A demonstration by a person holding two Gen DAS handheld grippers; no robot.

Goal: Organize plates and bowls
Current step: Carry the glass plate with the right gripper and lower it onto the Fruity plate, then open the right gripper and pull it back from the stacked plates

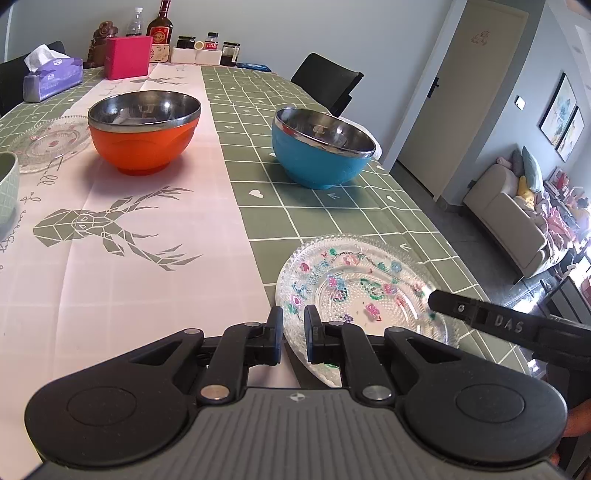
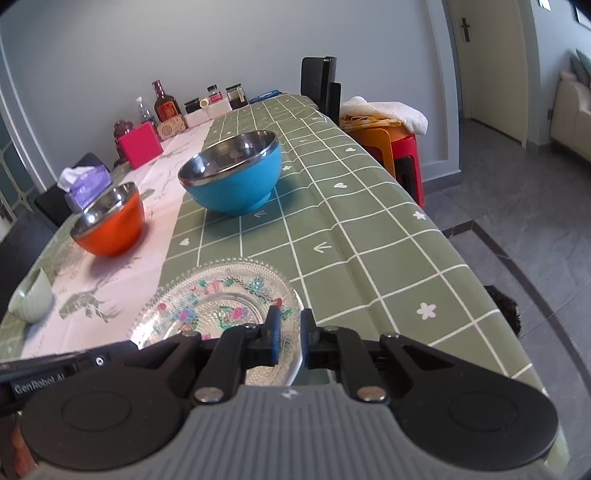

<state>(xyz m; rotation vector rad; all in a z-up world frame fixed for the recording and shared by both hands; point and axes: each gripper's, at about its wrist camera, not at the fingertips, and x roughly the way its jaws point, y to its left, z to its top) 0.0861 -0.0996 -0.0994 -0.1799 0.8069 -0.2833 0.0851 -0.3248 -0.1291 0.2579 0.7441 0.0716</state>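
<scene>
Left wrist view: we are clamping both the left gripper [image 1: 293,330] and right gripper [image 2: 287,332] on opposite rims of the clear floral glass plate [image 1: 354,291]; next we are lifting it level toward the second glass plate [image 1: 48,142] far ahead-left.

Ahead of my left tongs [image 1: 293,334] the pink strip of the surface [image 1: 155,295] lies bare up to the orange bowl [image 1: 144,131]. The glass plate [image 1: 364,291] fills the near right corner, with my right tongs [image 2: 287,338] at its right rim. The blue bowl [image 1: 321,147] stands farther back; between the bowls a lane runs toward the far clutter of bottles [image 1: 159,27].
</scene>
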